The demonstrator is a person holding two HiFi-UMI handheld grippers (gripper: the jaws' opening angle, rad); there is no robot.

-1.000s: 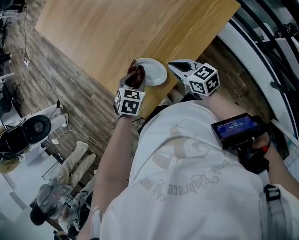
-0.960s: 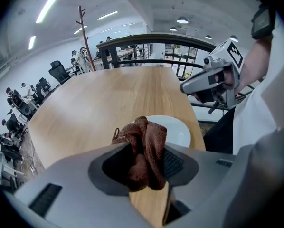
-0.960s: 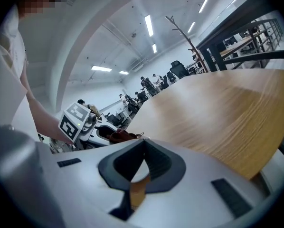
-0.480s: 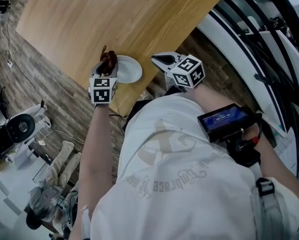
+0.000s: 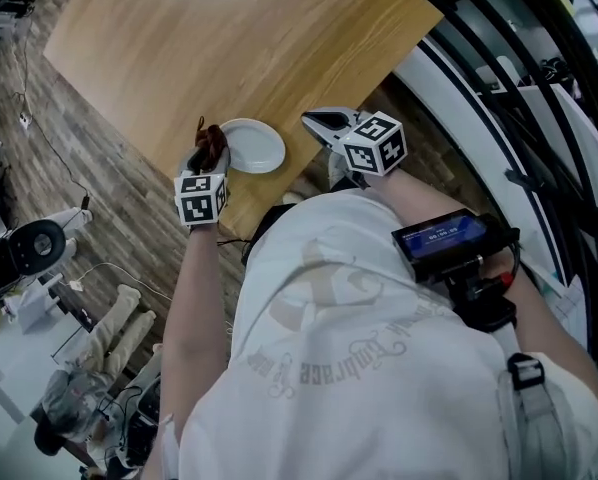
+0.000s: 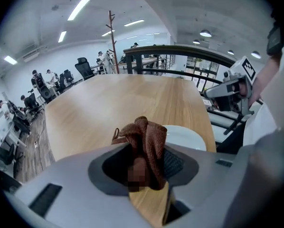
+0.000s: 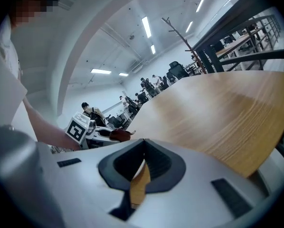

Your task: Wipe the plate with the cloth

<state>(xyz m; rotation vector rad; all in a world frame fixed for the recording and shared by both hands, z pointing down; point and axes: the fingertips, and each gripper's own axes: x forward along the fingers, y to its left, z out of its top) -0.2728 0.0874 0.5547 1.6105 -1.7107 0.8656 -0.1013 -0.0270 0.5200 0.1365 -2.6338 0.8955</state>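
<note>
The plate (image 5: 254,146) is white and round. It lies flat on the wooden counter (image 5: 249,38), close to the counter's near edge and right side up. Just beside its left rim is the cloth (image 5: 210,144), a brown, bunched wad. The head view does not settle whether cloth and rim touch.

The cloth's long axis runs along the jaws that hold it. One end is buried between them, and the other pokes out past the tips, pointing away from the person toward the far side of the counter. A thin loop sticks out on its left.

In the left gripper view the left tongs (image 6: 146,164) are clamped on the cloth, which fills the gap between the jaws, and the plate shows just beyond and to the right.

The right tongs (image 5: 322,121) sit to the right of the plate, clearly apart from it, over the counter's edge, with their tips aimed toward the plate. In the right gripper view their jaws meet at the tips, closed with nothing between them.
</note>
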